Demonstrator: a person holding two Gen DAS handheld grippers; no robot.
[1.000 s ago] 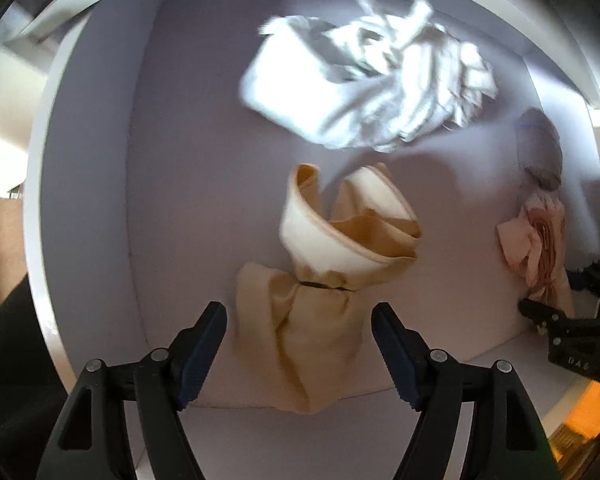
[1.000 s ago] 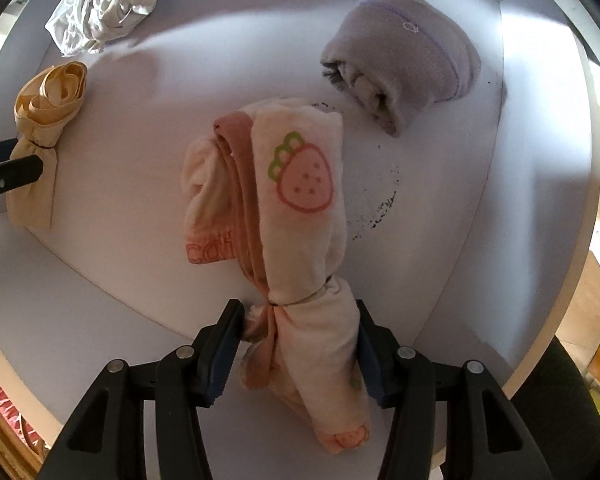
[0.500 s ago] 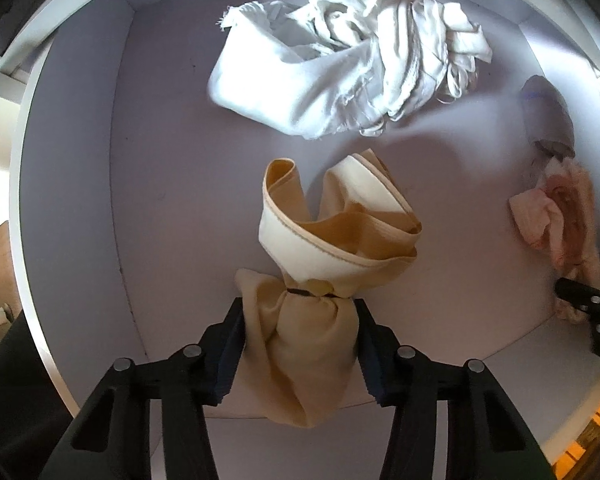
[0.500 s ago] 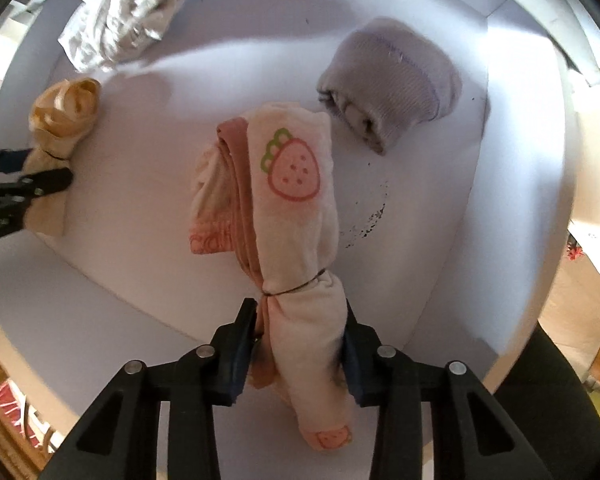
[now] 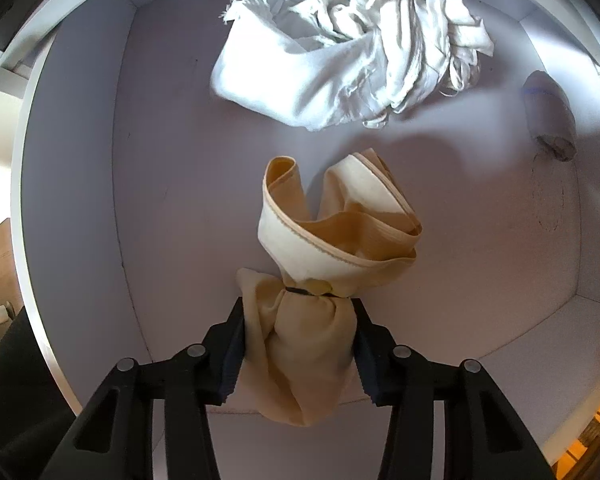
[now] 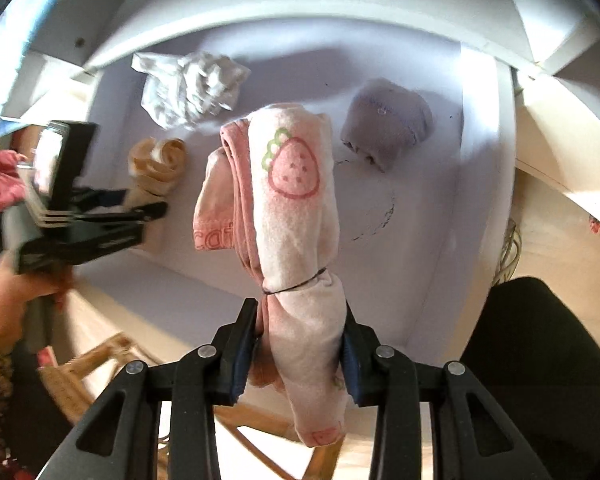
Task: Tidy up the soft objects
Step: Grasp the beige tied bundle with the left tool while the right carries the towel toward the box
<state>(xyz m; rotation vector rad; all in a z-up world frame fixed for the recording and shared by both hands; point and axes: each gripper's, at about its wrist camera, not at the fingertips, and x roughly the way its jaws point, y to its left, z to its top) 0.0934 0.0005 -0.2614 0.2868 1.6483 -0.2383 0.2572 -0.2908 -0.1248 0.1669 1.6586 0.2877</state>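
Note:
My left gripper (image 5: 299,344) is shut on the lower end of a beige cloth bundle (image 5: 332,240) tied with a black band, resting on the white shelf floor (image 5: 180,200). My right gripper (image 6: 300,344) is shut on a pink strawberry-print cloth bundle (image 6: 292,200), also banded, and holds it lifted out in front of the shelf. The right wrist view shows the left gripper (image 6: 140,208) at the left with the beige bundle (image 6: 158,164).
A crumpled white cloth (image 5: 348,52) lies at the back of the shelf, also in the right wrist view (image 6: 192,84). A rolled grey cloth (image 6: 384,124) lies at the right, near the side wall (image 6: 484,152). A wooden frame (image 6: 100,360) stands below the shelf edge.
My left gripper closed on the beige bundle. My right gripper tightened on the pink bundle and pulled it back and up, out of the shelf.

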